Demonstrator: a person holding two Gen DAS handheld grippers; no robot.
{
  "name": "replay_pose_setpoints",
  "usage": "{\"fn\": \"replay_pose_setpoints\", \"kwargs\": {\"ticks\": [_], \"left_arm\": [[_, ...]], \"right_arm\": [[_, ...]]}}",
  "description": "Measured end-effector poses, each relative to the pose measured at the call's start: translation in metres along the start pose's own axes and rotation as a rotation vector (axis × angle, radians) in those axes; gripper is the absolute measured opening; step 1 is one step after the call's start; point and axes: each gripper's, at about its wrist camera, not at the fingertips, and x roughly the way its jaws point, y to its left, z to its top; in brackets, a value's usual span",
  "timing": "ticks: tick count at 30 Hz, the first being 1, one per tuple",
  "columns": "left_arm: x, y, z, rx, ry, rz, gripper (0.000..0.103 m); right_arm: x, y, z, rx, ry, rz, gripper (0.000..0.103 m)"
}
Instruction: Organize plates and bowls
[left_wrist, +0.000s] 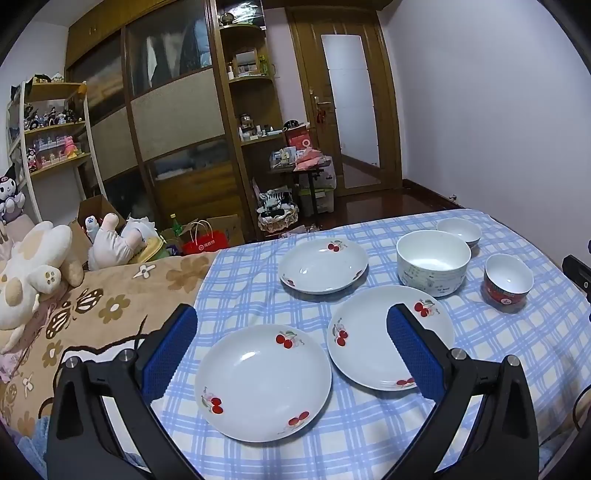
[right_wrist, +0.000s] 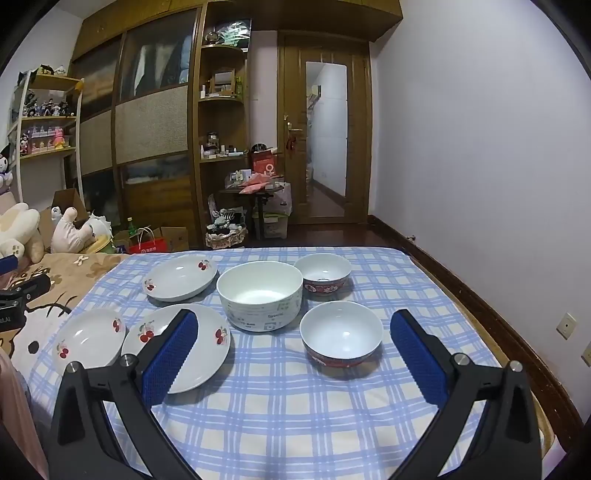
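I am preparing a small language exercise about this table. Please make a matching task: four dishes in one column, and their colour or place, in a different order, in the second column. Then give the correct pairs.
Things:
1. large bowl
2. near small bowl
3. far plate
4. left plate

Descriptions:
A. white inside, red pattern outside
B. at the left edge of the checked cloth, nearest the brown blanket
C. white, with grey print on its side
D. cherry plate, directly left of the large bowl

Pairs: 1-C, 2-A, 3-D, 4-B
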Motion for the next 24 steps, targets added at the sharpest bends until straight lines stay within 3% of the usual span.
{"fn": "replay_pose_setpoints", "kwargs": {"ticks": [24], "left_arm": [[0.0000, 0.0013, -0.0013, -0.007, -0.004, 0.006, 0.101]], "right_arm": [[0.0023, -0.0011, -0.0023, -0.014, -0.002, -0.018, 0.103]]}}
